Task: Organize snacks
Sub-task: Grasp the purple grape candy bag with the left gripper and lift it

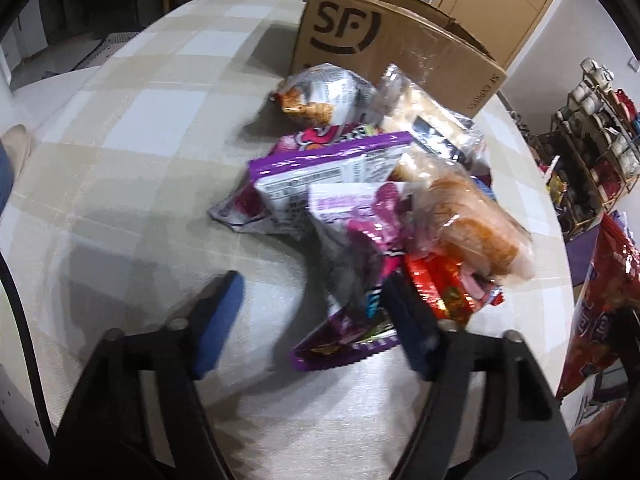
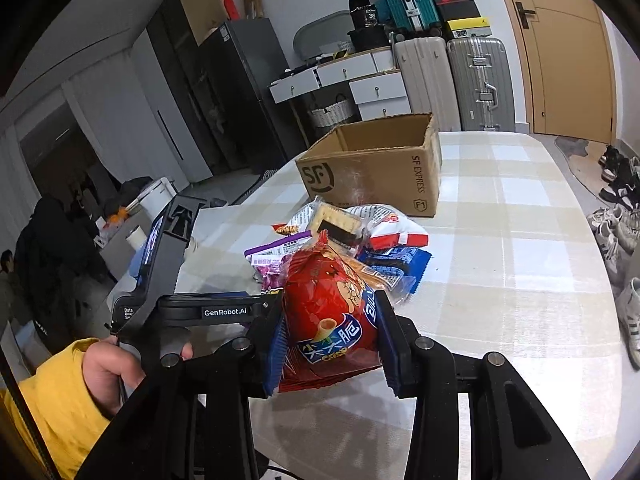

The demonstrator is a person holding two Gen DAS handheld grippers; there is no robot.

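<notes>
While the right gripper (image 2: 330, 344) pinches a red snack bag (image 2: 326, 316) between its blue pads (image 2: 386, 344), the bag stands roughly upright in the right wrist view, its long axis running from the crimped bottom edge near the camera up to a twisted top that points away toward the pile. That pile of snacks (image 2: 340, 240) lies on the checked tablecloth (image 2: 520, 260) just in front of an open cardboard box (image 2: 372, 168) (printed with a courier logo on its near face), and the held bag is lifted clear of the cloth. The right tool looks down at the table at a moderate slant. In the same view a hand (image 2: 108, 376) in a yellow sleeve grips the handle of the left gripper (image 1: 310, 328), which is tilted steeply down at the near edge of the pile. Seen from the left wrist, its jaws stand spread: the left pad (image 1: 218, 320) is over bare cloth, the right pad (image 1: 408, 328) sits against a purple packet (image 1: 344, 344) and a red wrapper (image 1: 444, 284), and nothing is clamped between them. Beyond lie a long bread loaf (image 1: 472, 224) in clear wrap, angled from upper left to lower right, and a flat purple bag (image 1: 328, 168).
</notes>
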